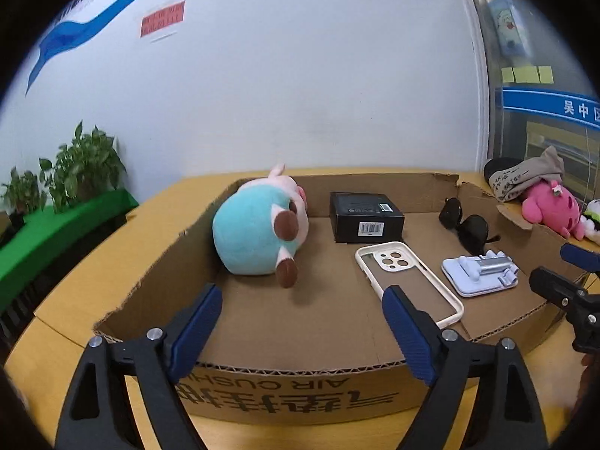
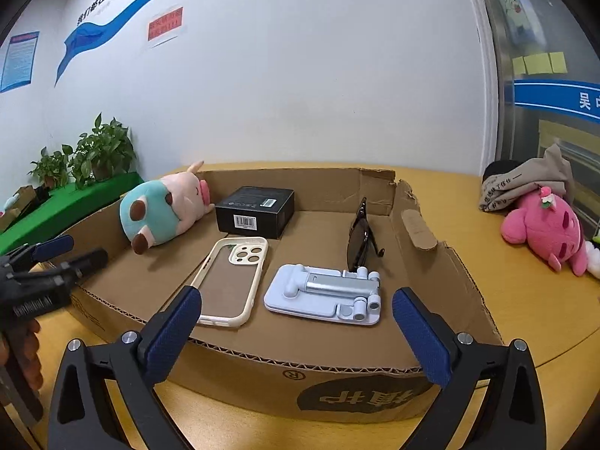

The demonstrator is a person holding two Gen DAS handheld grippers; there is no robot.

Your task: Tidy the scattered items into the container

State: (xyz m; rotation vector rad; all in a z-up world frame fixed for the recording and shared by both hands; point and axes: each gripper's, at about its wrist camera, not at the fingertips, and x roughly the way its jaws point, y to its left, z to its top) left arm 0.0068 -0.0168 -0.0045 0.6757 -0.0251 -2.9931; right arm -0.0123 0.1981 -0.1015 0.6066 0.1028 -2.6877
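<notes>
A shallow cardboard box [image 1: 285,390] [image 2: 262,371] sits on the yellow table. Inside lie a teal and pink plush cow [image 1: 258,232] [image 2: 157,213], a black carton [image 1: 365,215] [image 2: 257,210], a cream phone case [image 1: 408,281] [image 2: 232,277], a pale blue folding phone stand [image 1: 480,272] [image 2: 326,292] and black sunglasses [image 1: 465,227] [image 2: 360,240]. My left gripper [image 1: 302,300] is open and empty above the box's near wall. My right gripper [image 2: 296,307] is open and empty above the near wall, by the stand.
A pink plush toy [image 2: 547,228] [image 1: 555,206] and a grey cloth bag [image 2: 532,183] lie on the table right of the box. Potted plants [image 2: 93,153] on a green ledge stand at the far left. A white wall is behind.
</notes>
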